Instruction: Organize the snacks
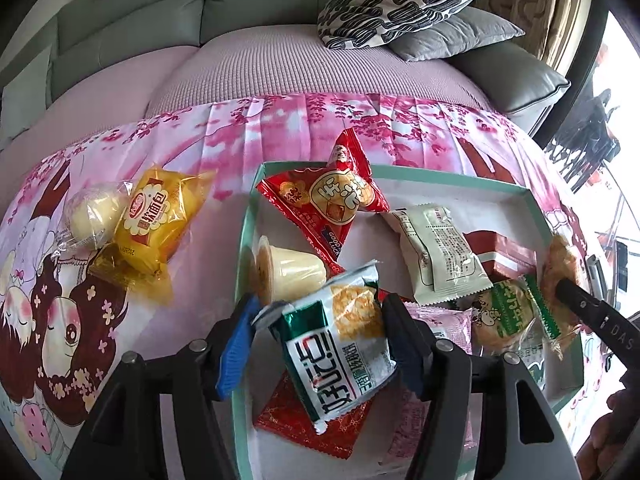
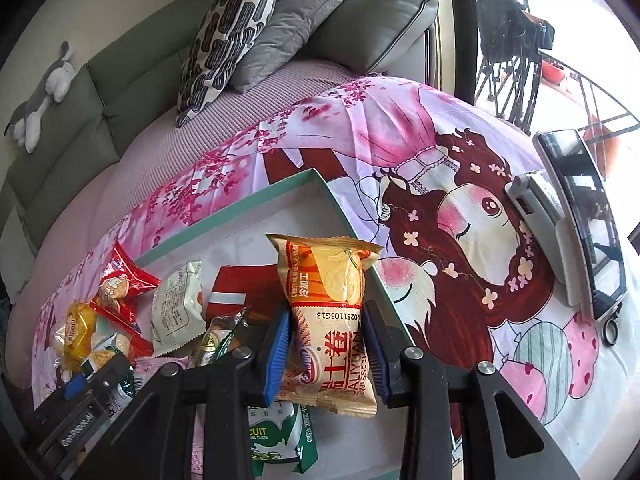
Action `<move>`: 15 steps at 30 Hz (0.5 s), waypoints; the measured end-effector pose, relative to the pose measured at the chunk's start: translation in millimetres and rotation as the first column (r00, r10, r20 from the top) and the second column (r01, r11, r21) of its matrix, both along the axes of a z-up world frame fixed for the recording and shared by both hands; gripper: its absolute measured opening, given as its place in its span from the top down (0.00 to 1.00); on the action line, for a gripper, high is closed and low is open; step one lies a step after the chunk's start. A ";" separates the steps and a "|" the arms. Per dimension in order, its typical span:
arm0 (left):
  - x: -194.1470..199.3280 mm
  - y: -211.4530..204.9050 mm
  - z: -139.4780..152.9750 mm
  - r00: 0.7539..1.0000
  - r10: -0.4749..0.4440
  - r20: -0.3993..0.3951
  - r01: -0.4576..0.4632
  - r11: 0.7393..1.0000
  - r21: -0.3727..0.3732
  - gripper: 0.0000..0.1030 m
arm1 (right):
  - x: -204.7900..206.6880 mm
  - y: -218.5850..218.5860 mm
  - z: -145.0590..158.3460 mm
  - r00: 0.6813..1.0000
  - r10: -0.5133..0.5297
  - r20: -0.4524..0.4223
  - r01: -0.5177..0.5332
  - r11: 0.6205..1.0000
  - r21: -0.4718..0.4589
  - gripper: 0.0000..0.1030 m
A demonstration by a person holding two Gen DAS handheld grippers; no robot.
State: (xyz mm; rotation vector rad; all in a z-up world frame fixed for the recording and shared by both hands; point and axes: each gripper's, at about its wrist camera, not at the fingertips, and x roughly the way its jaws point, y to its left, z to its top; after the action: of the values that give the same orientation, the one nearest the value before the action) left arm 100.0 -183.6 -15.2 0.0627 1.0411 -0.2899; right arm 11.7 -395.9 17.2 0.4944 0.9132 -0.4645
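My left gripper is shut on a white and green snack packet and holds it over the near left part of the teal-rimmed box. My right gripper is shut on an orange Swiss roll packet above the box's right rim. In the box lie a red packet, a jelly cup, a white packet and a green biscuit pack. A yellow bread packet and a clear-wrapped bun lie on the cloth left of the box.
The box sits on a pink cartoon-print cloth over a sofa seat. Cushions lean at the back. A phone on a stand and a power bank lie on the cloth to the right.
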 end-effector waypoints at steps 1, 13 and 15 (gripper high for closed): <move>-0.1 0.8 1.4 1.000 0.001 0.002 -0.001 1.000 -0.001 0.37 | -0.3 -0.3 0.0 1.000 -0.003 -0.003 0.003 1.000 -0.002 0.56; 0.8 17.9 18.2 0.998 0.059 0.034 -0.059 0.998 -0.004 0.21 | 7.0 12.9 5.6 0.999 0.051 -0.006 -0.051 0.998 -0.037 0.31; 2.3 24.3 18.1 0.996 0.086 0.037 -0.086 0.996 0.005 0.21 | 9.9 18.4 6.9 0.998 0.067 -0.006 -0.067 0.996 -0.052 0.28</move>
State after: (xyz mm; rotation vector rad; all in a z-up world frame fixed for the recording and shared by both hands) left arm 102.4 -159.3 2.9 0.0291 1.0053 -0.2062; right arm 21.6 -377.5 24.1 0.4144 0.9168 -0.4274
